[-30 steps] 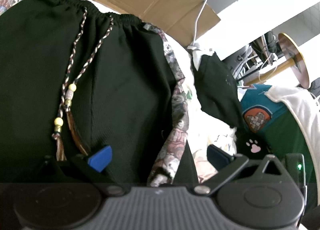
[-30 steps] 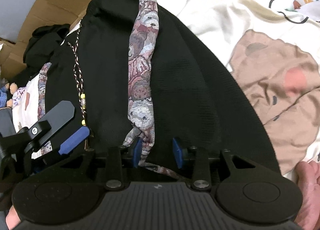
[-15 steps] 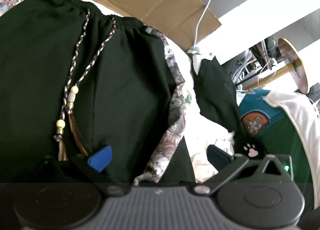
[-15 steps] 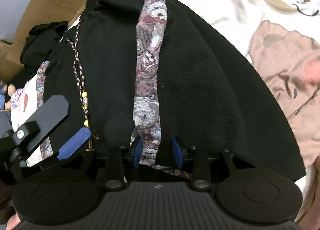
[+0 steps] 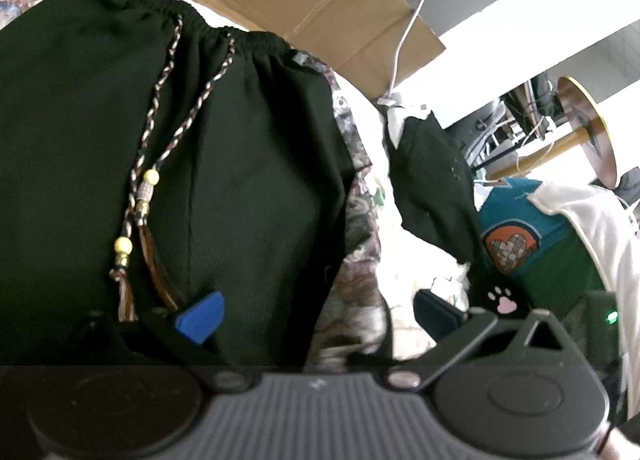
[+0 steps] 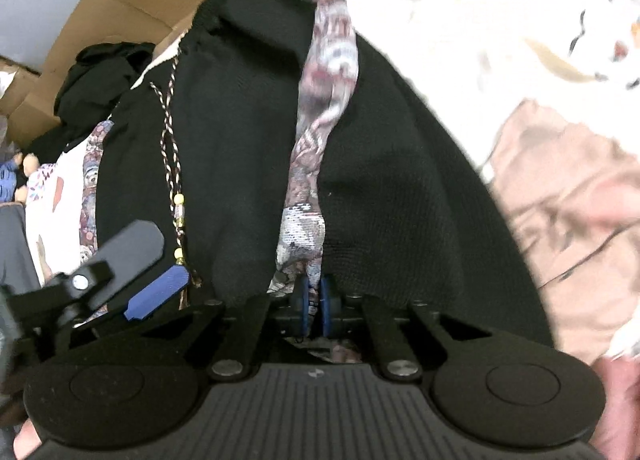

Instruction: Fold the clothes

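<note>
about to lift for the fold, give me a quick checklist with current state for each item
1. Right tool shut on the black shorts at the patterned side stripe: ok; its jaws have just closed on the fabric.
2. Left tool gripping: not ok, jaws wide open over the cloth.
3. Beaded drawstring clear of the left tool: not ok, the tassels lie against its blue pad.
4. Both layers caught in the right grip: cannot tell.
5. Other black garment apart from the shorts: ok.

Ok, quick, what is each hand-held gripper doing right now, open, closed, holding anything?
Left hand-held gripper: open wide, black shorts between its fingers, not pinched.
Right hand-held gripper: just closed, pinching the patterned side stripe of the shorts.
</note>
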